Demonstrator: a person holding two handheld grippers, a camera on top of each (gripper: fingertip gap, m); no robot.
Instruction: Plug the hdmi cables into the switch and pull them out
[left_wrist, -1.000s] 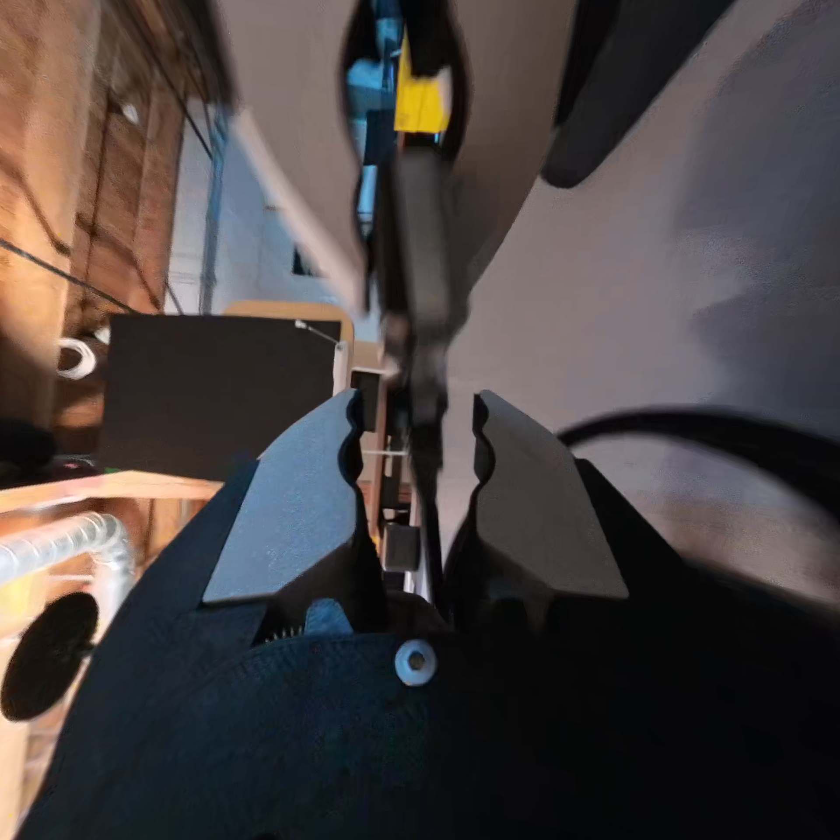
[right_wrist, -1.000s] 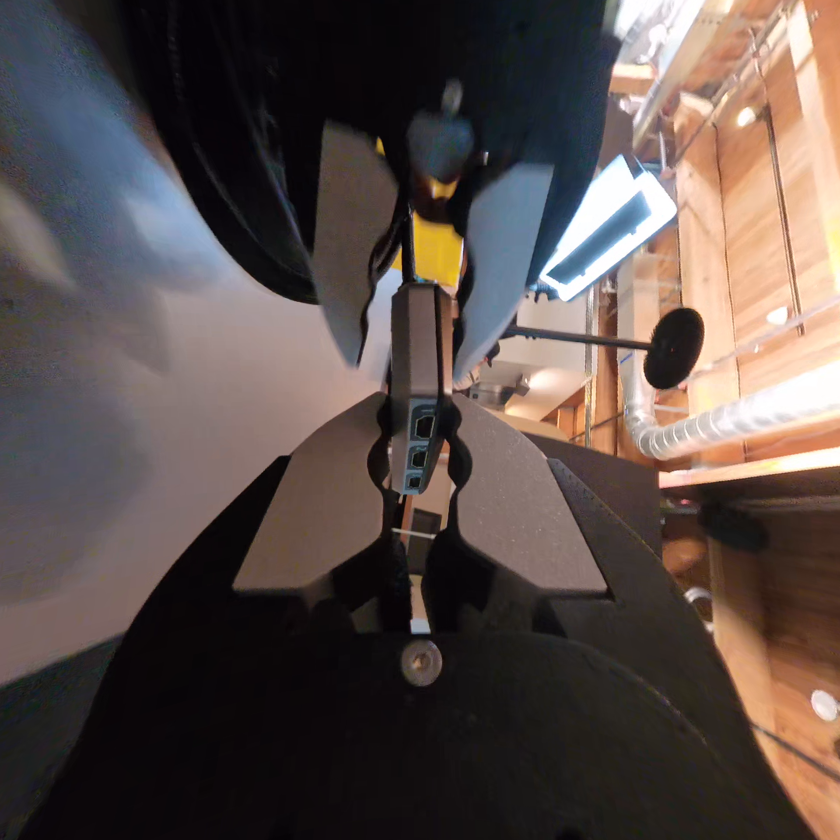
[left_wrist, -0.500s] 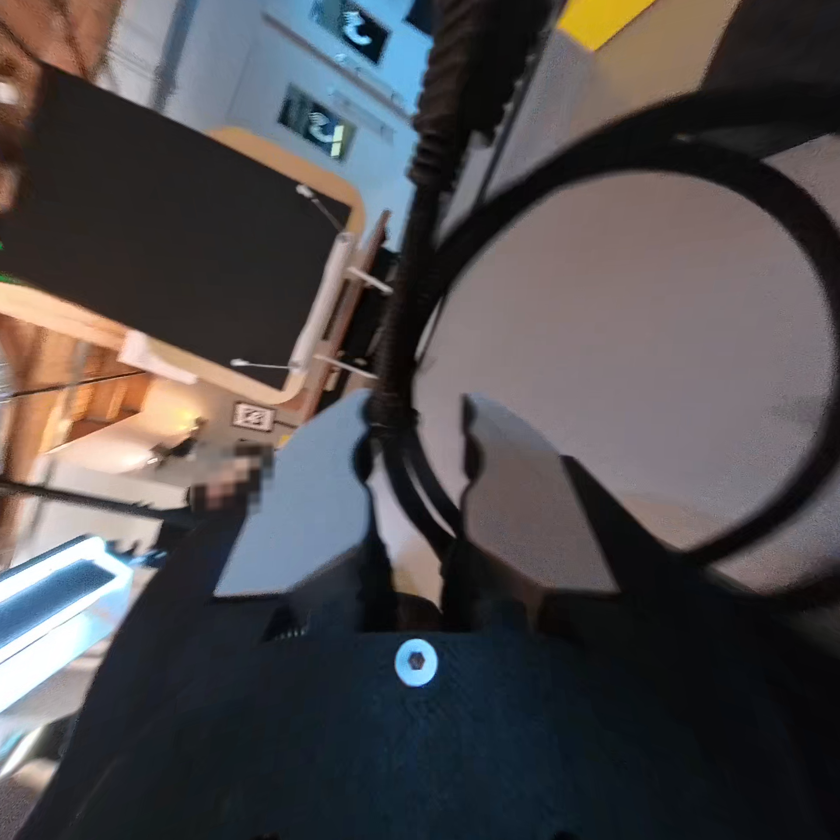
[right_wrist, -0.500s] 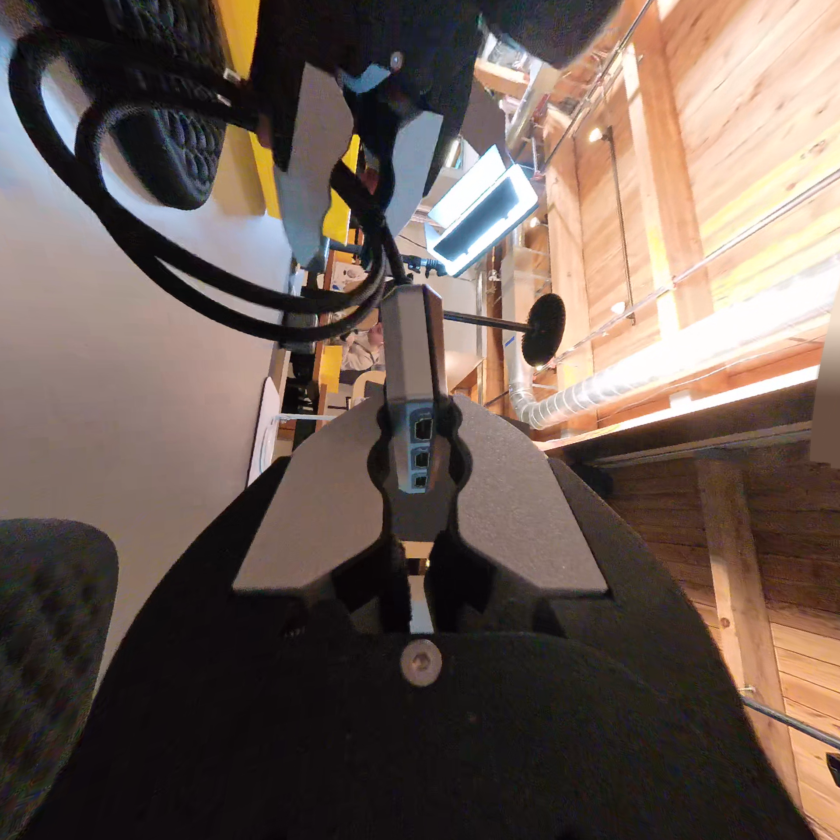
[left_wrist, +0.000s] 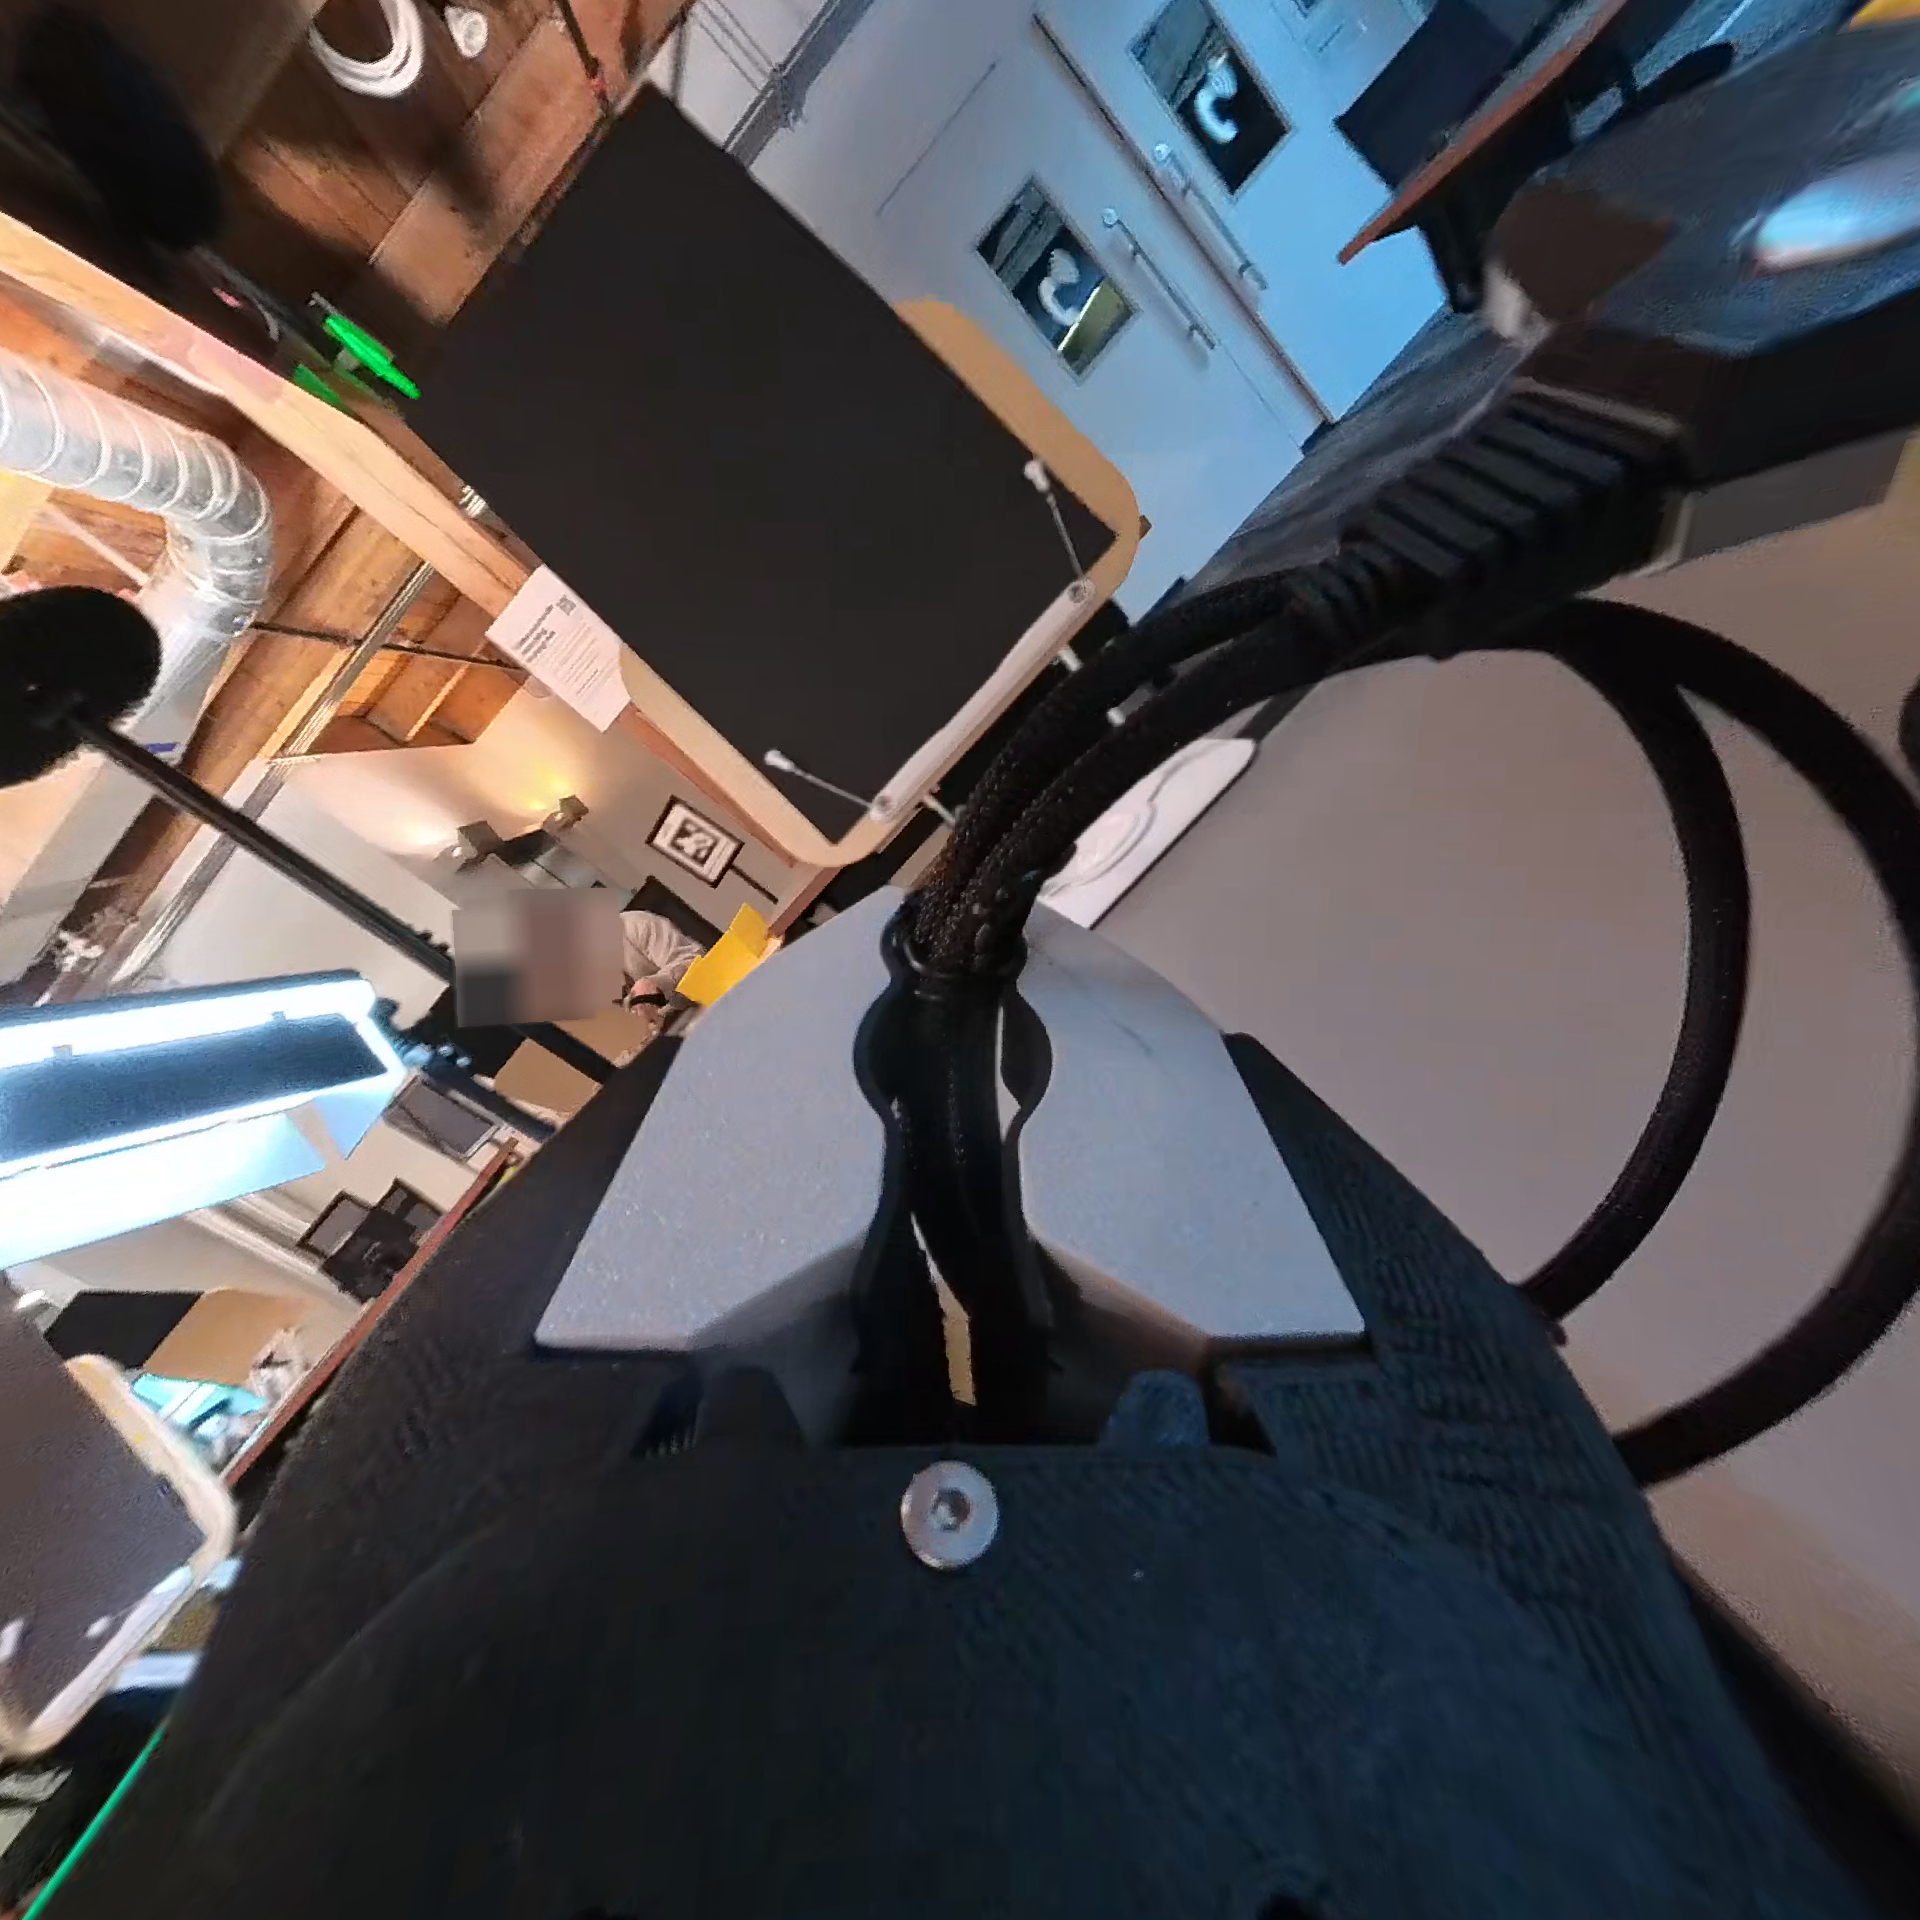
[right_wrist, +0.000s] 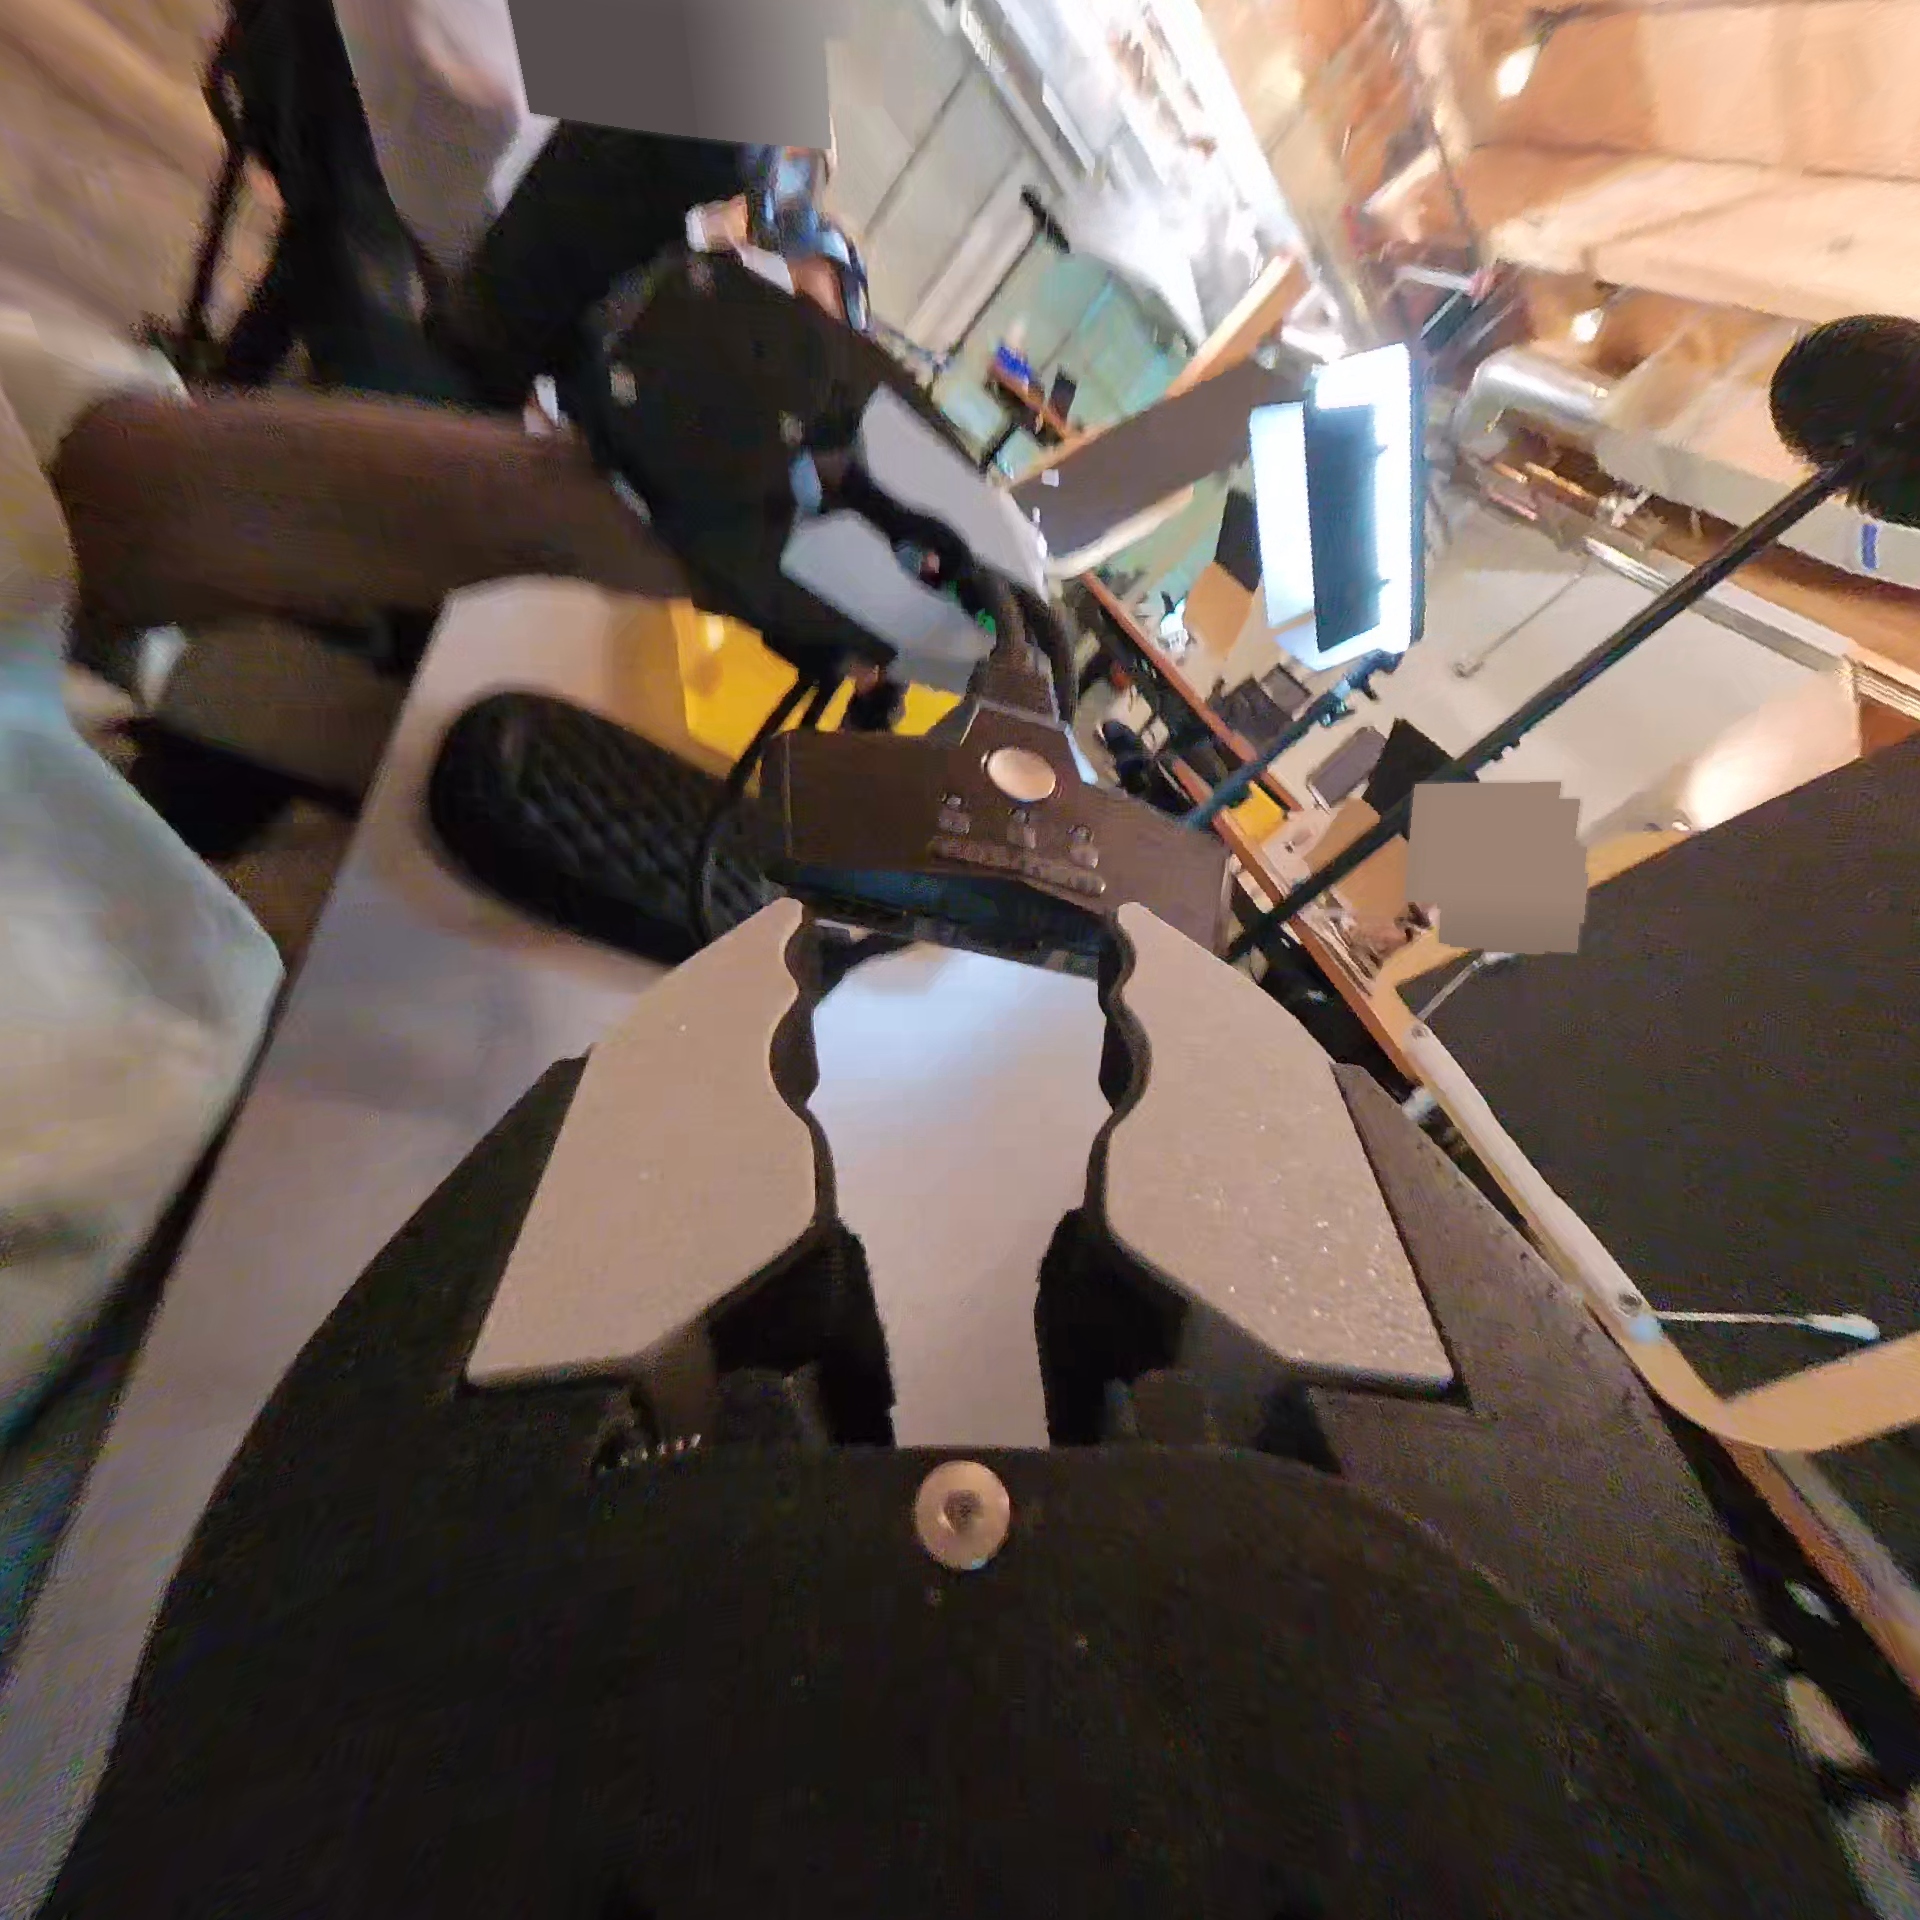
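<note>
In the left wrist view my left gripper (left_wrist: 956, 940) is shut on a bundle of black braided HDMI cable (left_wrist: 1091, 727). The cable rises to a ribbed plug (left_wrist: 1475, 488) seated in the dark switch (left_wrist: 1714, 208) at the top right, and a cable loop (left_wrist: 1704, 935) lies over the white table (left_wrist: 1403, 987). In the right wrist view my right gripper (right_wrist: 961, 925) is open and empty. The switch (right_wrist: 997, 831), a black box with a round button, sits just past its fingertips, clear of the pads. The left gripper (right_wrist: 987, 608) shows behind the switch.
A black quilted pouch (right_wrist: 582, 821) lies on the white table (right_wrist: 935, 1143) left of the switch, with a yellow object (right_wrist: 707, 665) behind it. A person's torso and arm are at the left. A lit light panel (right_wrist: 1340, 509) and a microphone boom (right_wrist: 1849, 405) stand to the right. The gap from one gripper's tips to the other's is roughly 15 cm.
My right gripper has opened and let go of the switch, which now lies flat across its tips. My left gripper has closed on the cable bundle. Both views have rotated.
</note>
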